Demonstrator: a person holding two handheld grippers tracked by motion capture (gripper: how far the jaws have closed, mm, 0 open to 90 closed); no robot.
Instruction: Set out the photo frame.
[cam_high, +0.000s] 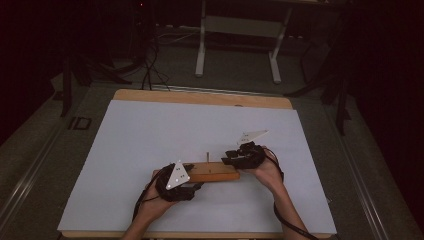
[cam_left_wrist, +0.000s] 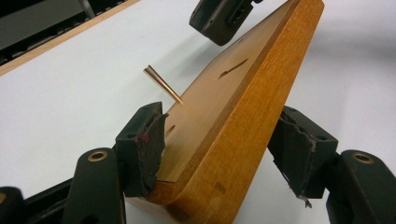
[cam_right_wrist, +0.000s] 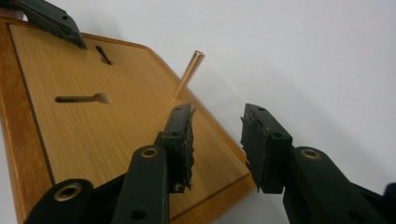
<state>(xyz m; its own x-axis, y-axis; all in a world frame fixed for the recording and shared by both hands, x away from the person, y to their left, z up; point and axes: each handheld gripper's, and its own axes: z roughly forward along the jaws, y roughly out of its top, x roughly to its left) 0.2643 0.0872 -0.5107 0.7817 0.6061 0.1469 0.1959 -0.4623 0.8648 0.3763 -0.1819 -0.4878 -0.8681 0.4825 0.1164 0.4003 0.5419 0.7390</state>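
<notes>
Wooden board (cam_high: 214, 172) with brass peg (cam_high: 207, 157) lying near front middle of white surface (cam_high: 150, 135), left end clamped edge-on by left hand-held gripper (cam_left_wrist: 219, 154). Right hand-held gripper (cam_right_wrist: 217, 140) at opposite end, jaws apart, nothing held; right-end grasp likely still to do.

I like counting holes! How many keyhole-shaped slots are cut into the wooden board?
2. One slot sits mid-face of the wooden board; the other slot is farther along, near the left gripper's jaw. More may be hidden under the jaws.
</notes>
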